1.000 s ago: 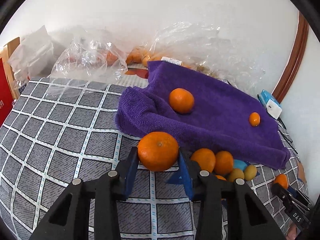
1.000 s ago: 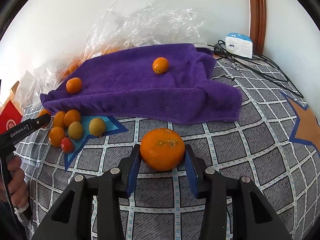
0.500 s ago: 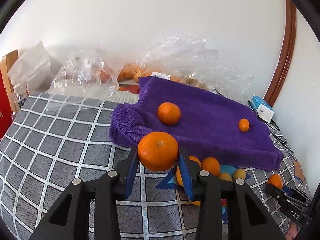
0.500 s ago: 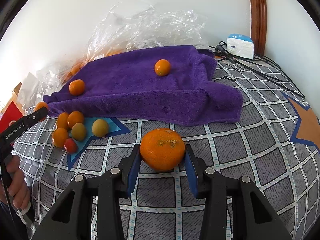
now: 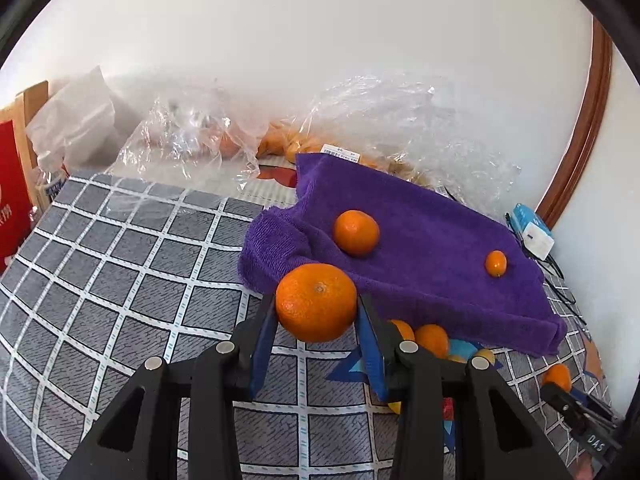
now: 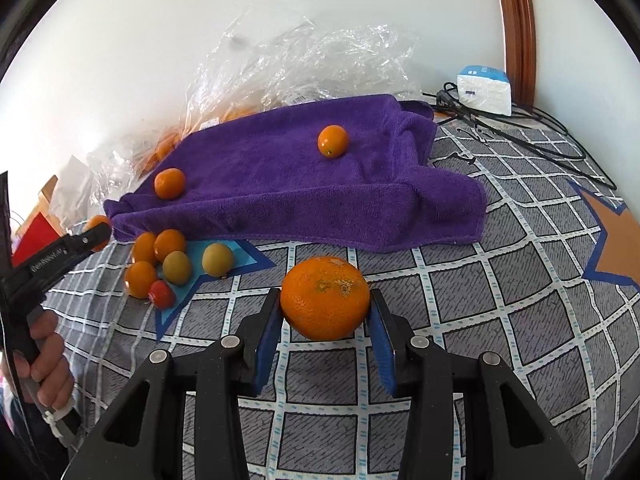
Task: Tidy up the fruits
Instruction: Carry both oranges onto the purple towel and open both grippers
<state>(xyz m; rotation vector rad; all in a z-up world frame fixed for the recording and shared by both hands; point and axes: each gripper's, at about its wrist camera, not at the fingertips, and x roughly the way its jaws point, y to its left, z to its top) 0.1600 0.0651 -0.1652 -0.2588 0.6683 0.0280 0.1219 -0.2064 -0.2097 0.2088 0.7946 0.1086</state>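
Note:
My left gripper (image 5: 316,310) is shut on a large orange (image 5: 316,302), held above the checked cloth in front of the purple towel (image 5: 420,248). A mandarin (image 5: 356,232) and a small kumquat (image 5: 495,263) lie on that towel. My right gripper (image 6: 325,308) is shut on another large orange (image 6: 325,298) over the cloth, below the purple towel (image 6: 288,184). A pile of small fruits (image 6: 168,264), orange, yellow-green and one red, lies on a blue star patch at the left. The left gripper (image 6: 80,242) shows at the far left of the right wrist view, held by a hand (image 6: 44,360).
Crumpled clear plastic bags (image 5: 192,140) with more oranges lie along the white wall. A white and blue box (image 6: 484,90) and black cables (image 6: 532,136) sit at the back right. A red box (image 5: 12,208) stands at the left edge. Checked cloth (image 5: 112,264) covers the surface.
In the left wrist view the towel and fruits have slid right and down a little as the view tilted up. Both grips are unchanged.

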